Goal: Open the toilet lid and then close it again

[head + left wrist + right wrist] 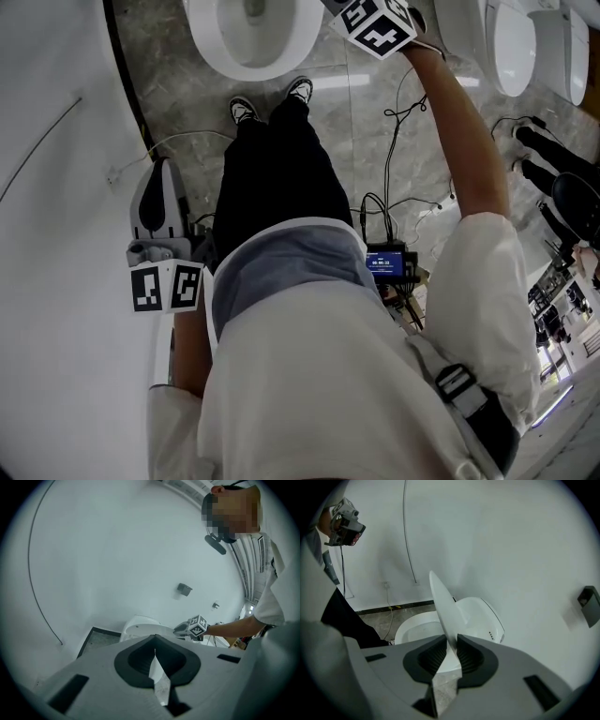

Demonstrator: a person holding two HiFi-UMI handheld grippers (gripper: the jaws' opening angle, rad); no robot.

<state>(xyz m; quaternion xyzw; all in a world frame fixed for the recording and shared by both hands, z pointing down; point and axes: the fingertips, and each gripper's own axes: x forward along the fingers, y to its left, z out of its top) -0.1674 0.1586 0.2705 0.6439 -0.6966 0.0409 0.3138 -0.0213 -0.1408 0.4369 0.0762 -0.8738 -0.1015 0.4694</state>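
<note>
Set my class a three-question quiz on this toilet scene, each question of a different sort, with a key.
1. Fill in: the left gripper has its jaws ____, with nothing between them.
2. Which has the edge of the toilet lid between its jaws? A) the left gripper B) the right gripper C) neither
3. True or false: the toilet lid is shut down flat.

Key: 1 together; 2 B; 3 false, it stands raised.
</note>
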